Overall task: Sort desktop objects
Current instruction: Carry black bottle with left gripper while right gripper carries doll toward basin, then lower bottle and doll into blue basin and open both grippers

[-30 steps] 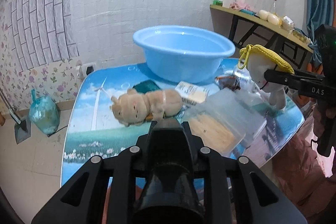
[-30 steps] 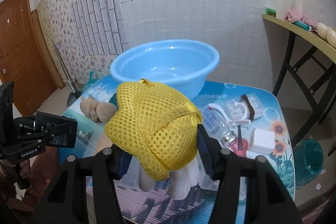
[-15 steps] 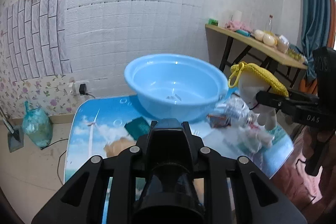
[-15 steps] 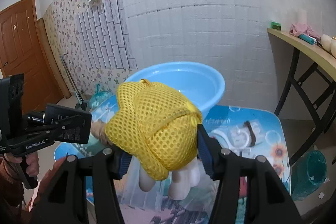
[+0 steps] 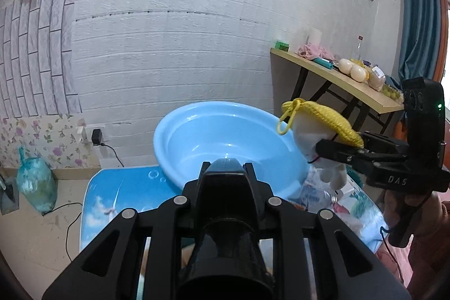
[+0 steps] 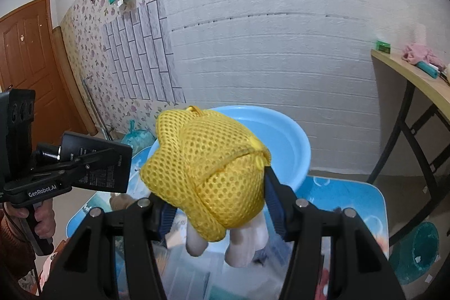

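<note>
Right gripper: clamped on the plush toy with the yellow mesh hat, held aloft beside the near rim of the blue basin, apparently for dropping in.
Left gripper: fingers hidden; opening cannot be told.
Basin: far edge of the desk, holding nothing visible.

white plush toy, yellow mesh cap | airborne beside blue basin

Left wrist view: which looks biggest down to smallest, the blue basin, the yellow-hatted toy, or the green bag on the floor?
1. Blue basin, clearly largest.
2. Yellow-hatted toy.
3. Green bag, though it lies farther away, so these last two are uncertain.
</note>
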Action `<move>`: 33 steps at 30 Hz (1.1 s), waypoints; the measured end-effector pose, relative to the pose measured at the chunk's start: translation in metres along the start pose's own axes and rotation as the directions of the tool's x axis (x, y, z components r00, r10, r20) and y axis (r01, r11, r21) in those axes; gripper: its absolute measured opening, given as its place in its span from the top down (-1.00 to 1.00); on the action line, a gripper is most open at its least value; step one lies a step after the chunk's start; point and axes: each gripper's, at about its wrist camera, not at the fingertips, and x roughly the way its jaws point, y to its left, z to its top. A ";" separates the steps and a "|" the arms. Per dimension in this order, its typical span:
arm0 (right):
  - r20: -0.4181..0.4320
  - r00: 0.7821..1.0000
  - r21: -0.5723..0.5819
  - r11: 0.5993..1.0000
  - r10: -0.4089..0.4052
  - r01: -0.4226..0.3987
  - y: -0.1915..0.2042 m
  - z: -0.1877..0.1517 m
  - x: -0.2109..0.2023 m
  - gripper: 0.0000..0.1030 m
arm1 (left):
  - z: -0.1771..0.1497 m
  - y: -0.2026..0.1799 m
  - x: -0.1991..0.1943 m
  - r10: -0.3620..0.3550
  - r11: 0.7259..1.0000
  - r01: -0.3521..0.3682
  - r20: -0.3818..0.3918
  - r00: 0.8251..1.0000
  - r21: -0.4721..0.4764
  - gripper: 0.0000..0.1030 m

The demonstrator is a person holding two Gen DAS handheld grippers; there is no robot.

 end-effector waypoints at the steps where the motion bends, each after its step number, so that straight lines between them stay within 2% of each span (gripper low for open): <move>1: -0.005 1.000 0.002 1.000 0.003 -0.003 -0.002 0.003 0.006 -0.06 | 0.004 0.001 0.005 0.000 1.000 0.000 -0.001 1.000 0.002 0.61; 9: -0.057 0.998 0.013 1.000 0.015 -0.014 -0.022 0.011 0.046 -0.06 | 0.024 0.003 0.054 -0.015 1.000 0.016 -0.035 0.999 0.008 0.61; 18: -0.081 0.997 0.016 1.000 0.013 -0.012 -0.032 0.010 0.064 -0.07 | 0.024 -0.002 0.098 -0.029 0.999 0.032 -0.091 0.995 0.032 0.60; 26: -0.090 0.996 0.020 1.000 0.003 -0.002 -0.031 0.006 0.071 -0.16 | 0.015 -0.004 0.102 -0.028 0.998 0.033 -0.114 0.993 0.046 0.53; 33: -0.105 0.994 0.028 1.000 -0.009 0.012 -0.026 0.005 0.072 -0.21 | 0.018 -0.004 0.088 -0.023 0.998 0.027 -0.078 0.997 0.051 0.53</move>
